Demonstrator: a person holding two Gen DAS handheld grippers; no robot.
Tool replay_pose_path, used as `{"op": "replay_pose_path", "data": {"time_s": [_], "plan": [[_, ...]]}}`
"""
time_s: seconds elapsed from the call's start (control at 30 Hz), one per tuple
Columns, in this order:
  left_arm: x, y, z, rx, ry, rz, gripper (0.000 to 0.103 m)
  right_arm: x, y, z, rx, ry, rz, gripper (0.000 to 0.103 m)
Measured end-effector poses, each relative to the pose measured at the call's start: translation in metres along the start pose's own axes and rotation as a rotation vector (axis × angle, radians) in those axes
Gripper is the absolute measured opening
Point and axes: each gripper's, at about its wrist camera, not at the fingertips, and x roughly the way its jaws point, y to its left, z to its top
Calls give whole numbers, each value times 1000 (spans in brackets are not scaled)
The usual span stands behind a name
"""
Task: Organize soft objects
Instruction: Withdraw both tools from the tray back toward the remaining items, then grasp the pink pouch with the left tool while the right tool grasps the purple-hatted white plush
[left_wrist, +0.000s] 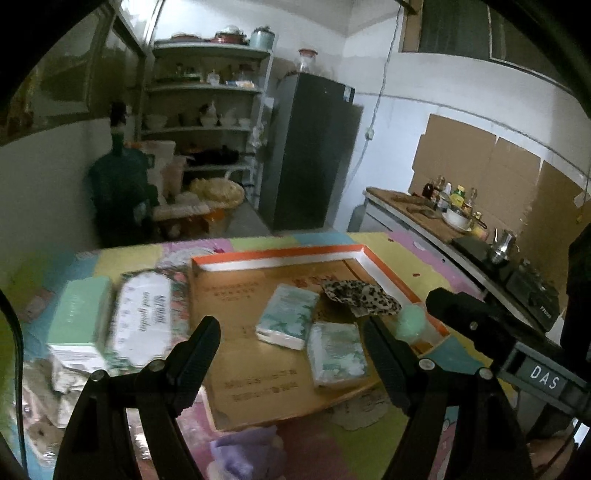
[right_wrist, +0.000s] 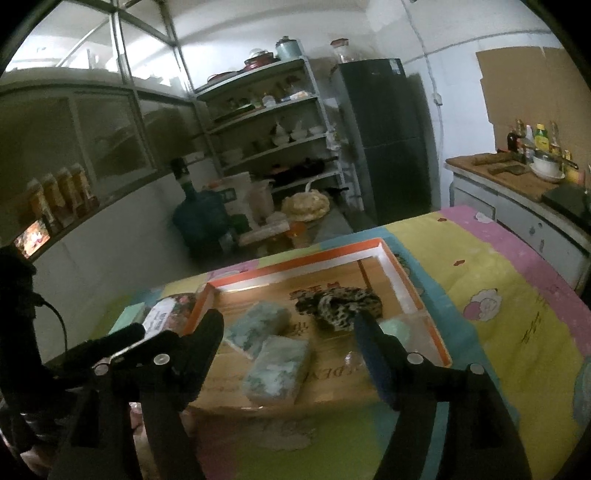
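Your left hand-held gripper (left_wrist: 291, 354) and your right hand-held gripper (right_wrist: 290, 350) both stand wide open with nothing between the fingers. Below them, 2 pale green patterned tissue packs (right_wrist: 275, 369) lie side by side in the shallow orange-rimmed cardboard tray (right_wrist: 295, 260) on the bench, near a leopard-print fabric scrunchie (right_wrist: 340, 304).

Risk, as I judge it: the packs are nearly touching, so closing on 1 could nudge its neighbour, and a soft pack may squash and slip.

Only the left view shows the mint-green box (left_wrist: 79, 321), the white floral wipes pack (left_wrist: 142, 319) and the lilac cloth (left_wrist: 247, 450) outside the tray.
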Motion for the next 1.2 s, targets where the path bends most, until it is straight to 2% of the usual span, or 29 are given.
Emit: {"op": "replay_pose_path", "data": {"time_s": [0.3, 0.57, 1.2], "plan": [[-40, 18, -8, 21, -75, 64, 79, -13, 31, -9, -36, -21, 16, 75], [-75, 48, -20, -13, -117, 119, 79, -27, 65, -20, -77, -50, 32, 75], [-141, 124, -49, -86, -190, 215, 79, -32, 137, -52, -158, -11, 81, 75]]}}
